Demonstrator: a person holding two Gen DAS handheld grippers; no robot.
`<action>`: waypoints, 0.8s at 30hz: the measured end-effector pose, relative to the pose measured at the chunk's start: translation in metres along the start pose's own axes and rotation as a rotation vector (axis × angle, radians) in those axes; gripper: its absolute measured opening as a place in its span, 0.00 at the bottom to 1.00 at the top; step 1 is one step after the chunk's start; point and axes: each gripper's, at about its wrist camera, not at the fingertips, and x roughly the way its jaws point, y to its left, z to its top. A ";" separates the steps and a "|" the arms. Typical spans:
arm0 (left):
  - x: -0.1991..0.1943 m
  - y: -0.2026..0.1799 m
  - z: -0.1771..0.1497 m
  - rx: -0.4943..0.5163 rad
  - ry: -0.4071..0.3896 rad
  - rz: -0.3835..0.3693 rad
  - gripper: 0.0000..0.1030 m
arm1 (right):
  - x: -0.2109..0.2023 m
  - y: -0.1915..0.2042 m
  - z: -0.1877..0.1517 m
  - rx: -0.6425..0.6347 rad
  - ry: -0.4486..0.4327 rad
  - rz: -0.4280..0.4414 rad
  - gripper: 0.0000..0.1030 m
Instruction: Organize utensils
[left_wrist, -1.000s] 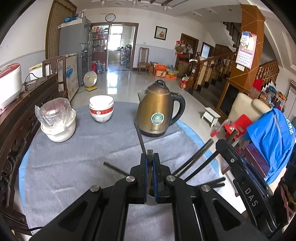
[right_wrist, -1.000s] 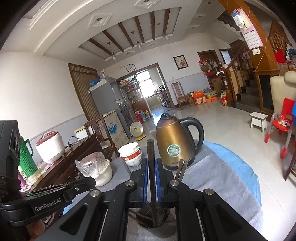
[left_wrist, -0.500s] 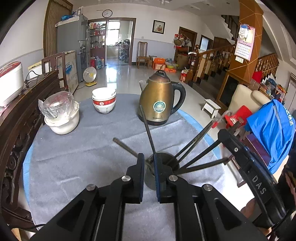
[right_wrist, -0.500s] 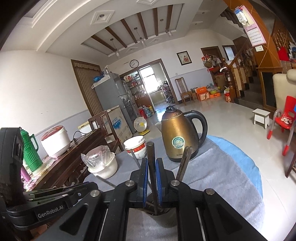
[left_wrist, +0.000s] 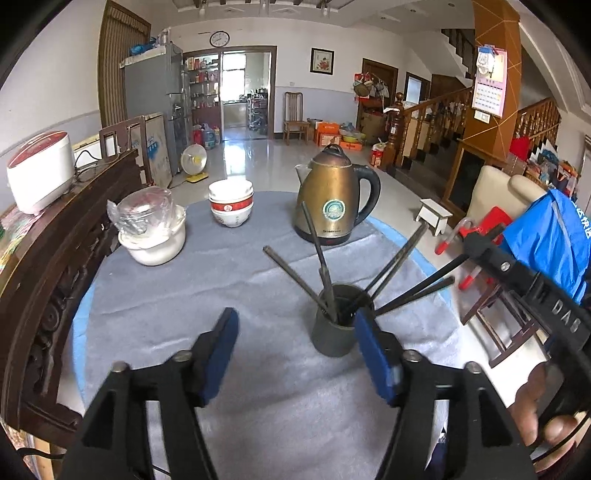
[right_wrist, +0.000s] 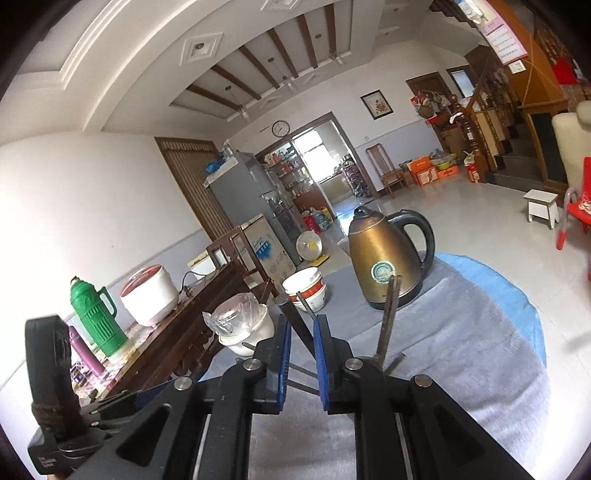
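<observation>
A dark grey holder cup (left_wrist: 334, 332) stands on the grey cloth (left_wrist: 221, 280) and holds several dark chopsticks (left_wrist: 321, 258) that fan out of it. My left gripper (left_wrist: 295, 328) is open and empty, pulled back, with the cup just inside its right finger. My right gripper (right_wrist: 301, 328) is above the cup with its jaws slightly parted; a dark chopstick (right_wrist: 297, 325) leans loose in the gap. Another chopstick (right_wrist: 389, 314) stands to the right of it. The cup itself is hidden under the right gripper.
A bronze kettle (left_wrist: 332, 199) stands behind the cup. Stacked red-and-white bowls (left_wrist: 231, 203) and a white pot with a plastic-wrapped lid (left_wrist: 151, 229) sit at the back left. A dark wooden sideboard (left_wrist: 44, 266) borders the table's left edge.
My left gripper has let go of its chopstick, opened wide and drawn back from the cup. My right gripper has loosened on its chopstick, which now leans to the left.
</observation>
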 end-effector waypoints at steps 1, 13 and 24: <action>-0.002 0.000 -0.002 0.000 0.000 -0.002 0.70 | -0.005 -0.001 0.000 0.007 -0.006 0.000 0.14; -0.032 -0.019 -0.046 0.029 0.024 0.013 0.79 | -0.086 -0.012 -0.029 0.038 -0.098 -0.021 0.32; -0.080 -0.025 -0.061 0.030 -0.025 0.076 0.85 | -0.148 -0.019 -0.046 0.094 -0.175 -0.027 0.58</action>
